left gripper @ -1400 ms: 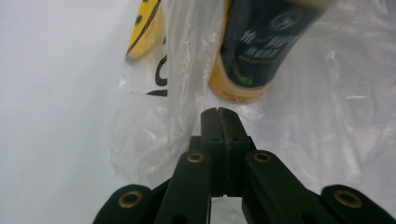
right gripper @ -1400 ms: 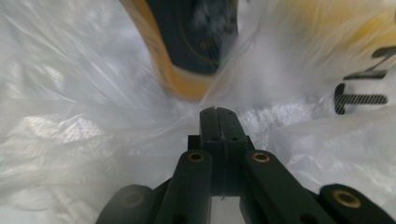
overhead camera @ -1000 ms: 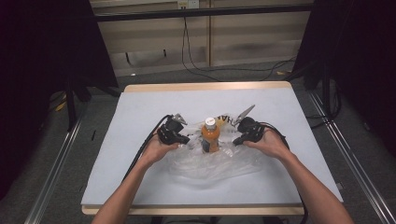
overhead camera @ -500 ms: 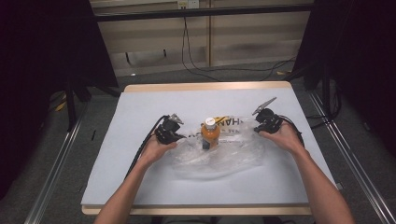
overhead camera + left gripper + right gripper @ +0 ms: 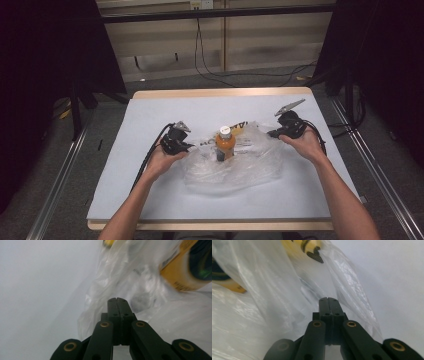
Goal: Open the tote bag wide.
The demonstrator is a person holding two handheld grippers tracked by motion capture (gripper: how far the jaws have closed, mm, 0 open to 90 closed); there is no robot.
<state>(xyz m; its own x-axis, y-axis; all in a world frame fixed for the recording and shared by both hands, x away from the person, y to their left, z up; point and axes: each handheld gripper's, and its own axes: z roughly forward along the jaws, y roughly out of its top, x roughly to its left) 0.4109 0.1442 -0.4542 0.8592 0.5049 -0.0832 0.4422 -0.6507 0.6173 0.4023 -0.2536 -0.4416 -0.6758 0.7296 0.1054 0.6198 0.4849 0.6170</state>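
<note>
clear crinkled plastic bag [image 5: 235, 167] lies spread mid-table, its mouth edges pulled apart to left and right, yellow and black print near its far rim. orange bottle [image 5: 225, 146] with white cap stands upright inside the bag, near the far middle.

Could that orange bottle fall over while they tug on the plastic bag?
It might. The orange bottle stands upright inside the clear plastic bag, and each hand-held gripper, left and right, seems clamped shut on an edge of it. If one side gets pulled harder, the bag could probably drag under the bottle and tip it. The thin plastic might also slip out of the closed jaws or tear where it is pinched.
</note>
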